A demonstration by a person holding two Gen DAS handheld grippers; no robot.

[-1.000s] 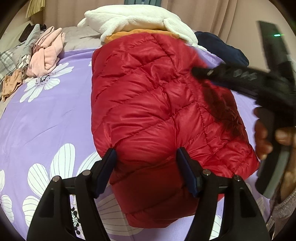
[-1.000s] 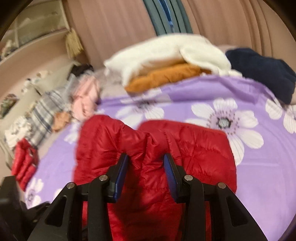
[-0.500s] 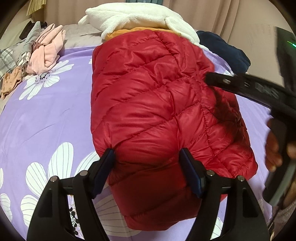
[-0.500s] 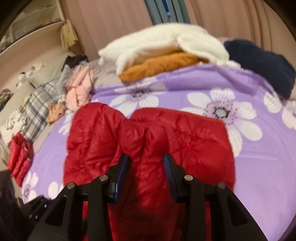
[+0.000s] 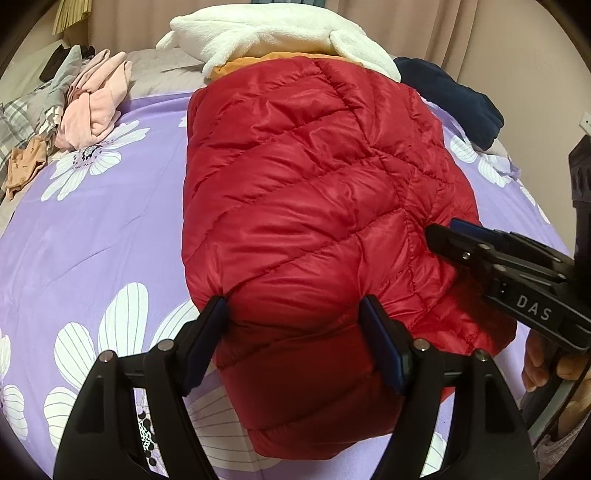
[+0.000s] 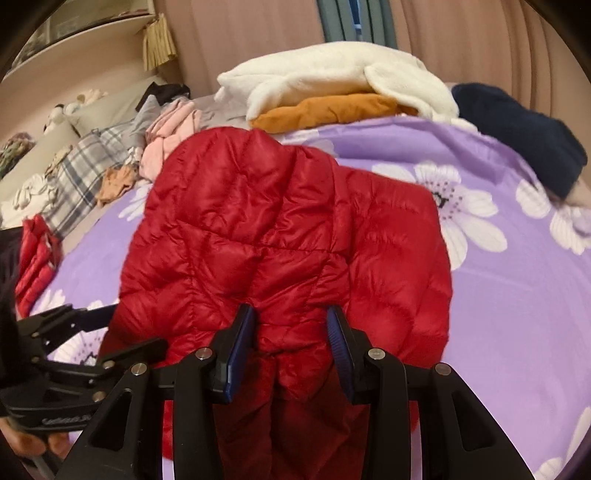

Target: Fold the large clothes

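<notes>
A red quilted puffer jacket point(image 5: 314, 206) lies folded lengthwise on the purple flowered bedspread point(image 5: 92, 229). My left gripper point(image 5: 293, 308) stands wide at the jacket's near end. The puffy roll sits between its fingers and the pads barely touch the fabric. From the right wrist view, the left gripper point(image 6: 129, 325) sits at the jacket's point(image 6: 280, 229) left edge. My right gripper point(image 6: 291, 314) is shut on a bunched fold of the jacket's near edge. In the left wrist view the right gripper point(image 5: 441, 229) reaches onto the jacket's right side, with a hand behind it.
At the head of the bed lie a white fleece point(image 5: 273, 29) on an orange garment point(image 6: 332, 110) and a navy garment point(image 5: 454, 99). Pink clothes point(image 5: 96, 96), a plaid cloth point(image 6: 81, 166) and another red piece point(image 6: 35, 258) lie along the left side. Curtains hang behind.
The right gripper has come down and nearer with its fold of jacket, sliding from the upper right to the lower right of the left view. The left jaws have widened slightly.
</notes>
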